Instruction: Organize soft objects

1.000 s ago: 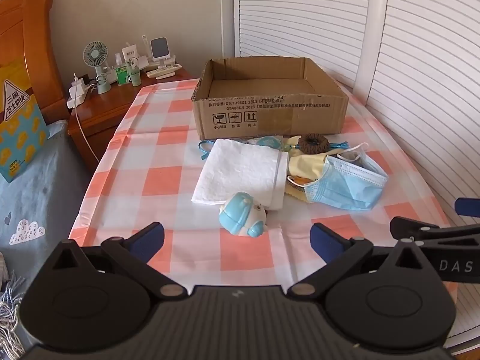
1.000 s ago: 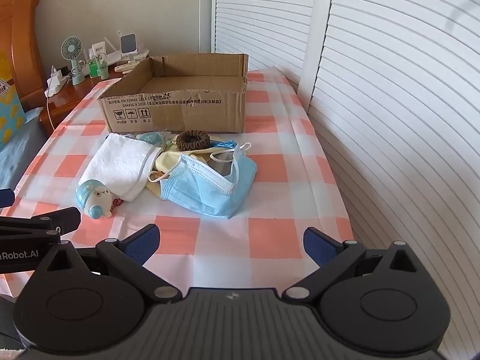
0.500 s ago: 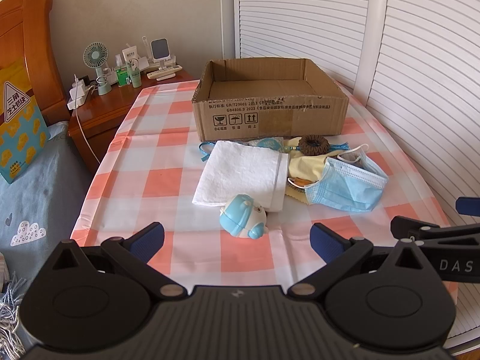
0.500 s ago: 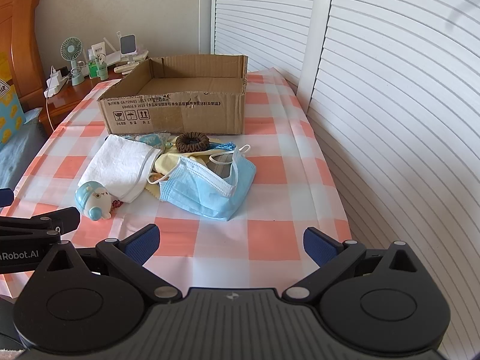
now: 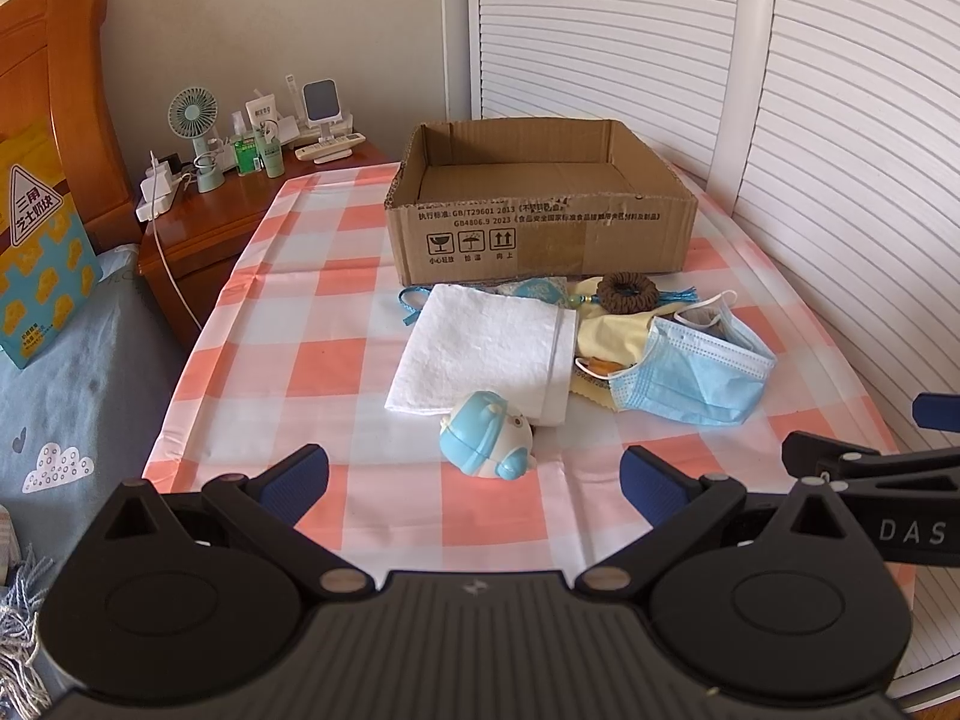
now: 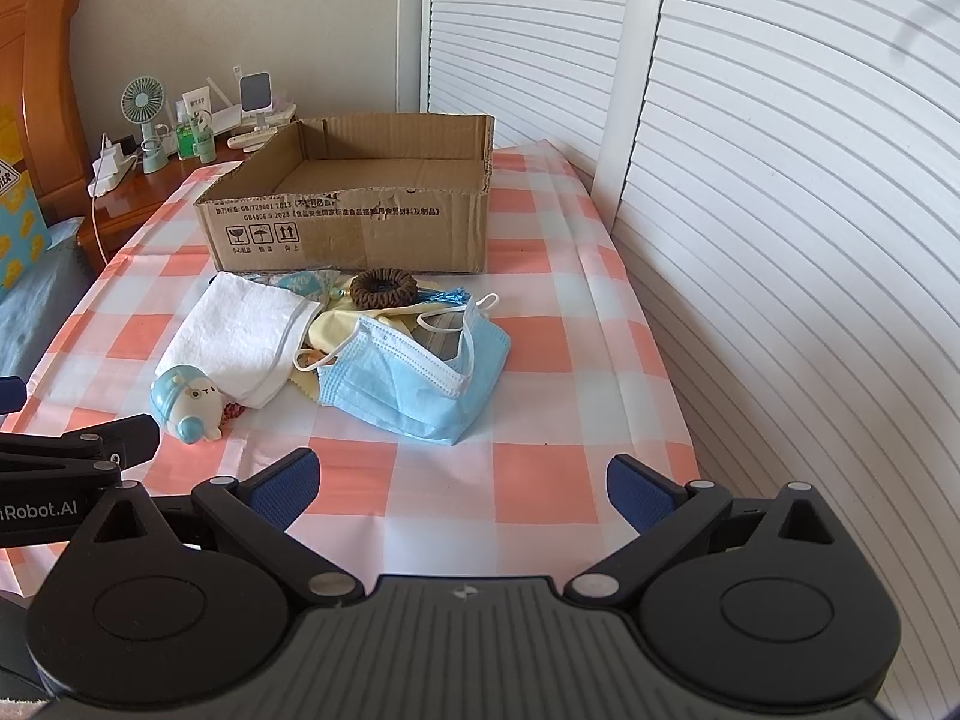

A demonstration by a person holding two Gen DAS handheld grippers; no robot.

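Left hand-held gripper (image 5: 474, 471) and right hand-held gripper (image 6: 462, 483) both spread wide, holding nothing, low over the near table (image 5: 288, 324) edge. Then the blue toy (image 5: 487, 444) touching the white towel (image 5: 486, 348), face mask (image 6: 414, 384) beside it (over a yellow cloth), brown scrunchie (image 6: 383, 288), cardboard box (image 5: 540, 222) farthest.

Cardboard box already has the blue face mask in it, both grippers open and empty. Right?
Not quite. The cardboard box is empty in the right wrist view; the blue face mask lies on the tablecloth before it. Both the left gripper and right gripper are open and empty.
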